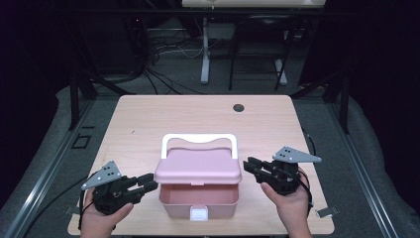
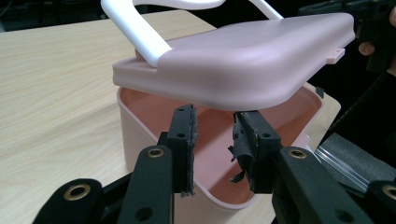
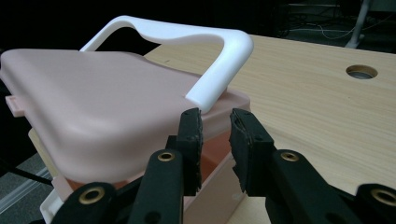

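The pink box (image 1: 199, 186) sat dead centre between both tools, lid (image 1: 198, 166) half-raised. Left tool (image 1: 147, 182) and right tool (image 1: 251, 165) flanked it about equally close, jaws apart, gripping nothing.

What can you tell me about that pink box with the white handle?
The pink plastic box with rounded corners stands on the light wooden table, near its front edge. Its matte lid is propped half open, showing an empty inside. The white handle lies folded back and a white latch sits in front. Both grippers flank it; I can't tell whether either touches it.
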### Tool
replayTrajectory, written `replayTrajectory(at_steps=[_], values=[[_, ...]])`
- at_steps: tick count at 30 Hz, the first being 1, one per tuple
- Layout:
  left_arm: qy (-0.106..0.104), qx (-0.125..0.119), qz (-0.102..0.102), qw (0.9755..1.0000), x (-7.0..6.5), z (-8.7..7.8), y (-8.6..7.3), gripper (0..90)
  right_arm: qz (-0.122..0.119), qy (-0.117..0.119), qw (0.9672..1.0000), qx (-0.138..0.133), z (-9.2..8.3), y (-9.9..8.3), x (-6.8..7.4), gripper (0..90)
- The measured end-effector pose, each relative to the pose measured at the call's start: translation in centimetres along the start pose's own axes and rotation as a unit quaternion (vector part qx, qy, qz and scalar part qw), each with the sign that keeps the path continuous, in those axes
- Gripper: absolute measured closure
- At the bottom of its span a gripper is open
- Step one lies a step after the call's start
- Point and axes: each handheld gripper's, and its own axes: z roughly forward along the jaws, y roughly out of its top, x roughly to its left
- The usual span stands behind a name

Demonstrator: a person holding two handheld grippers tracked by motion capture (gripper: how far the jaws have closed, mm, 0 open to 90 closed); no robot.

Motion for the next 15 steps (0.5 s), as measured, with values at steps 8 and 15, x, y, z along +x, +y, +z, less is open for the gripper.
replayTrajectory(at_steps=[8,15], values=[[-0.002,-0.007,0.006,1.0,0.0,0.0,1.3,70.9,0.008,0.0,0.9999,0.008,0.3,-0.9,-0.2,73.4],[0.005,-0.014,0.014,0.9998,0.1,0.0,2.3,70.8,0.003,0.002,0.9999,0.016,0.4,-1.5,0.1,73.3]])
